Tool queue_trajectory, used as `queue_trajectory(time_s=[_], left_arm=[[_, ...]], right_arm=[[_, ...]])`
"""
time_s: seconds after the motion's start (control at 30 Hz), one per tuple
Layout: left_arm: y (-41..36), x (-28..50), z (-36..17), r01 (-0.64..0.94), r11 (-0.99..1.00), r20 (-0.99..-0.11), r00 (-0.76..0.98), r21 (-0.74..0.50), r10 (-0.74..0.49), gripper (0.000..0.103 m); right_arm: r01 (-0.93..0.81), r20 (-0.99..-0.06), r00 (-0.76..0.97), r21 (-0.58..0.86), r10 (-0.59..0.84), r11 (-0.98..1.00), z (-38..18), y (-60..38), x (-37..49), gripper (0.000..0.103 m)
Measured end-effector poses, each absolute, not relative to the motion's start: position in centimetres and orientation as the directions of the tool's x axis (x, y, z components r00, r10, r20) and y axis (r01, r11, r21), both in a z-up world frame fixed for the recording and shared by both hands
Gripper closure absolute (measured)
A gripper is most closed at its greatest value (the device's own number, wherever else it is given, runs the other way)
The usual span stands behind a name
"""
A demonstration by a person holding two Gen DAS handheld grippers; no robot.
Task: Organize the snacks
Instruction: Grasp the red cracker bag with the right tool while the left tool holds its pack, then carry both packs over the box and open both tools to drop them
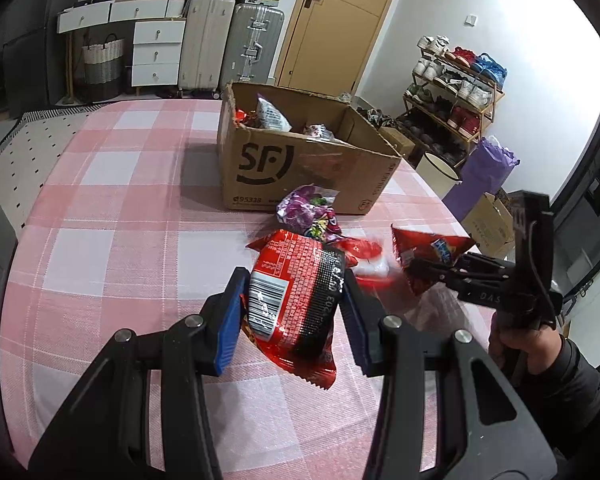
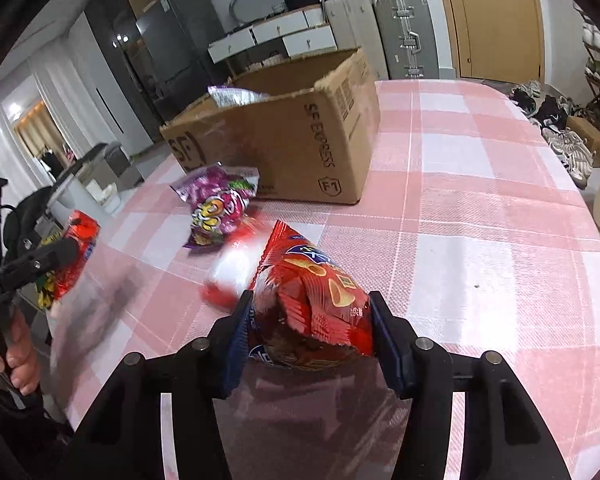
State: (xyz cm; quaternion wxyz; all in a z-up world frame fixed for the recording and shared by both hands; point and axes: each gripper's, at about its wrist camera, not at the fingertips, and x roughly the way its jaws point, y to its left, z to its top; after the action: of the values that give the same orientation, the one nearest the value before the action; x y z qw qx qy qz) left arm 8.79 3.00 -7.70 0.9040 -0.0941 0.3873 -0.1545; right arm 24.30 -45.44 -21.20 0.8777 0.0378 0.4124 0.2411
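Left gripper (image 1: 292, 300), blue-padded fingers (image 1: 230, 320) pressed against both sides of a red-and-black snack packet (image 1: 296, 300), barcode face toward the camera, lifted clear of the pink-and-white checked tablecloth (image 1: 120, 240). Same packet seen from the right wrist view at far left (image 2: 74, 256), partly hidden by the dark gripper body. Right gripper (image 2: 310, 328), jaws closed on a red chip bag (image 2: 320, 300), crumpled lower end between the pads, pointed sealed end tilted up and away; same bag visible from the left wrist view at right (image 1: 428, 256), held above the cloth. Between the two held items, a red-and-white packet (image 2: 232, 276), blurred, contact with the cloth not determinable. Beyond it, a purple snack bag (image 1: 310, 212) lying flat on the cloth, just in front of the cardboard box (image 1: 300, 172); touching or merely close, not determinable. Box open-topped, printed "SF" on the near wall, standing on the far half of the table, several packets inside, among them a white-and-grey packet (image 1: 274, 114) leaning upright against the inner wall. Background: suitcases (image 1: 228, 44) and a white drawer unit (image 1: 156, 52) against the far wall, a wooden door (image 1: 340, 20), a shoe rack (image 1: 456, 92) at right. Person's right hand (image 1: 516, 348) wrapped around the right gripper's handle; left hand (image 2: 10, 356) around the left handle.
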Motion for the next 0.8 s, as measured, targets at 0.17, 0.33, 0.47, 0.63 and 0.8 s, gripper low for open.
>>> queue_trajectory(time_s=[0.17, 0.33, 0.47, 0.63, 0.8], left_arm=[[2.7, 8.1, -7.0, 0.208, 0.936, -0.666, 0.66, -0.283, -0.348, 0.061], [2.1, 7.3, -5.6, 0.205, 0.949, -0.66, 0.683, -0.238, -0.313, 0.061], [1.5, 6.7, -4.4, 0.218, 0.95, -0.648, 0.696, -0.222, -0.311, 0.061], [1.6, 6.6, -2.4, 0.197, 0.959, -0.627, 0.725, -0.206, -0.284, 0.061], [1.4, 7.3, -0.3, 0.205, 0.962, -0.607, 0.747, -0.18, -0.273, 0.061]], right_arm=[[-0.389, -0.647, 0.57, 0.33, 0.506, 0.86, -19.5, -46.7, 23.4, 0.048], [-0.425, -0.581, 0.581, 0.381, 0.57, 0.821, -16.5, -46.6, 22.2, 0.048], [-0.465, -0.533, 0.586, 0.395, 0.61, 0.792, -13.9, -46.1, 21.2, 0.048], [-0.503, -0.475, 0.594, 0.411, 0.65, 0.76, -10.6, -45.9, 20.3, 0.048], [-0.538, -0.434, 0.598, 0.405, 0.674, 0.739, -7.7, -45.5, 19.8, 0.047]])
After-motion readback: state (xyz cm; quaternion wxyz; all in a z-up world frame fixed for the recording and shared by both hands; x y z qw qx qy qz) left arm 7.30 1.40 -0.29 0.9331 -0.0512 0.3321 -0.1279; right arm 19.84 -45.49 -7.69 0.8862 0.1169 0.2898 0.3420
